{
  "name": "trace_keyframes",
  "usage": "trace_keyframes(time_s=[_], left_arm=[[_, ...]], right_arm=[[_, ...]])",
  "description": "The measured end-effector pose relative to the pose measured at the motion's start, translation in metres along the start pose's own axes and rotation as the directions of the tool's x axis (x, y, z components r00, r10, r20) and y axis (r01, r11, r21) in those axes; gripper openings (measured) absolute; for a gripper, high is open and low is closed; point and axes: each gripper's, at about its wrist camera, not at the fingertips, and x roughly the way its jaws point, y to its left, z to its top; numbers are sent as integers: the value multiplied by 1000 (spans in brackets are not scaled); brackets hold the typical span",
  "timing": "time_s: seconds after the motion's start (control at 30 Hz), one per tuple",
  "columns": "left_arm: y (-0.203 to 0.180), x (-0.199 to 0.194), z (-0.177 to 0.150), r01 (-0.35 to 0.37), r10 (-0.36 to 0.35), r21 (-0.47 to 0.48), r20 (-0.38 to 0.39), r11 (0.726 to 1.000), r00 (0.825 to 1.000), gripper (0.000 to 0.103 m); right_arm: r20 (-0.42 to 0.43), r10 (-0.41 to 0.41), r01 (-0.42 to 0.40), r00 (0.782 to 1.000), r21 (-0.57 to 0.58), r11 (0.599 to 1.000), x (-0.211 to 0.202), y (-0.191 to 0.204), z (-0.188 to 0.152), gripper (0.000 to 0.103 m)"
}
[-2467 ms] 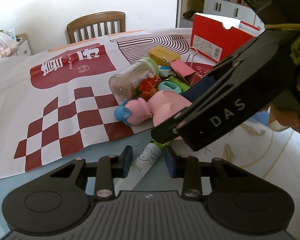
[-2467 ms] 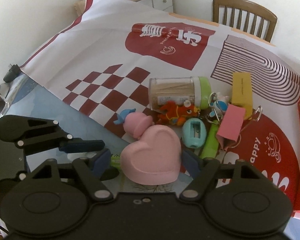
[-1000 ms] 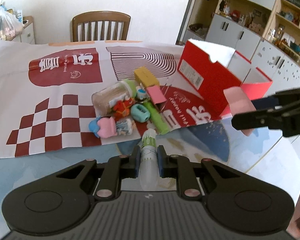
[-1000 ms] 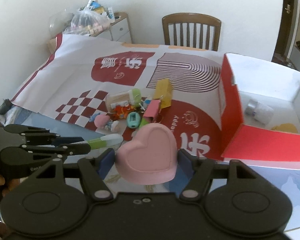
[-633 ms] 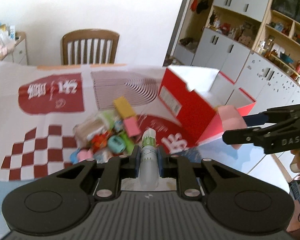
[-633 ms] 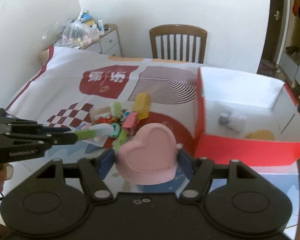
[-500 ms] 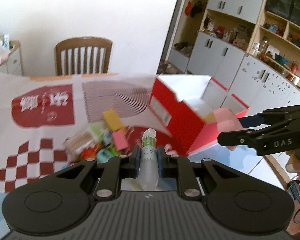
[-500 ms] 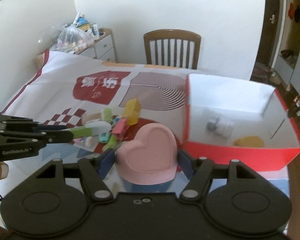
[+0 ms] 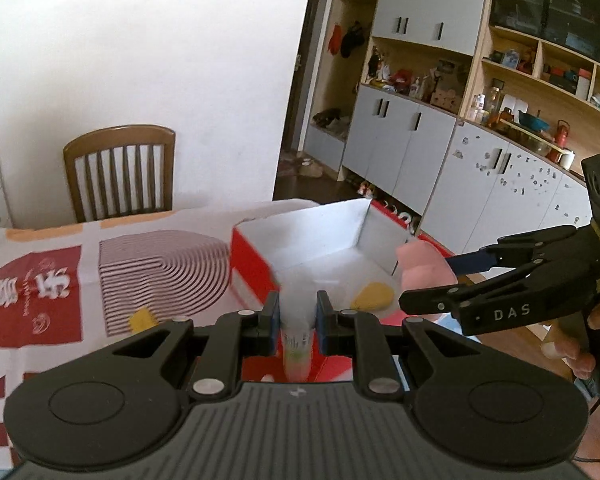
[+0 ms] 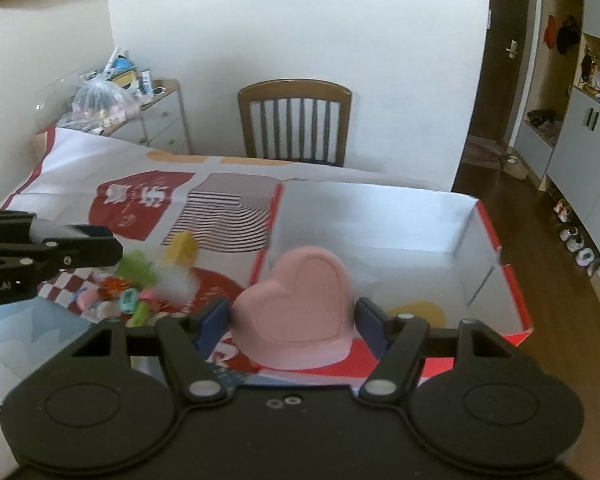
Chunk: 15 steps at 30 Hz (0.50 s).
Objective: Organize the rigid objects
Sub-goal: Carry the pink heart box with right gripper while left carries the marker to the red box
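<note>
Two grippers loaded: in the left wrist view my left gripper (image 9: 296, 316) is clenched on a small white-green tube (image 9: 297, 348) at lower centre, red box (image 9: 256, 264) right behind it, right gripper (image 9: 428, 284) entering from the right edge. Right wrist view: right gripper (image 10: 292, 320) clamps the pink heart (image 10: 296, 304) mid-frame against the box's (image 10: 512, 280) open white interior; blurred toy pile (image 10: 136, 292) centre left.

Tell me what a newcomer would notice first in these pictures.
The pink heart-shaped box stands out first, clamped in the right claw at the near edge of the open red cardboard box. Next comes the white and green tube pinched in the left claw, also pointed at that box. Left of the box, a heap of small colourful items lies on the red and white patterned cloth.
</note>
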Motion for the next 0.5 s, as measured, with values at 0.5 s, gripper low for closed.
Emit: trace_keyframes(time_s=[0.5], left_arm=[[-20, 49, 19, -27, 27, -23, -23, 999, 999, 17]], right_arm=[[-11, -40, 40, 999, 13, 999, 16, -73, 3, 69]])
